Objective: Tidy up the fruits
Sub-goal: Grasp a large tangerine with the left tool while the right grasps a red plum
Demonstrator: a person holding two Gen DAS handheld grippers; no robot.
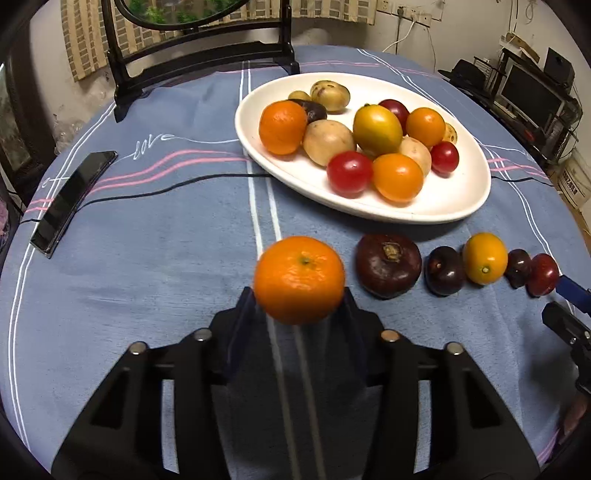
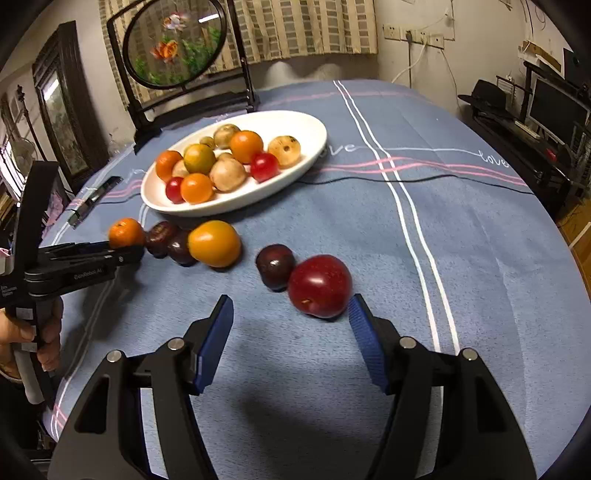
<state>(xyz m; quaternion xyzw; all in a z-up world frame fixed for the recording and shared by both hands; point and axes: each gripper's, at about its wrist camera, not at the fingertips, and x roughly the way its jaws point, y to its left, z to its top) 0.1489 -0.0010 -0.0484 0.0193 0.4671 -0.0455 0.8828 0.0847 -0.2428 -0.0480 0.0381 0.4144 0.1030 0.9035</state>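
The left fingers [image 1: 258, 299] pinch a mandarin [image 1: 299, 280] at the fruit row's end; the right fingers [image 2: 218, 332] stand spread beside a red plum [image 2: 319, 286] on the tabletop [image 2: 480, 240].

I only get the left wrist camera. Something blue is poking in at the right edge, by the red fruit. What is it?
Observer: That is the right gripper. Its jaws are open and grip nothing.
Operator: Is it touching the red fruit?
Observer: The red fruit sits right by the tip of one finger. They are so close that I cannot tell if they touch.
Operator: And the round frame at the back? I only see green in it.
Observer: Higher up, the round frame shows orange goldfish.
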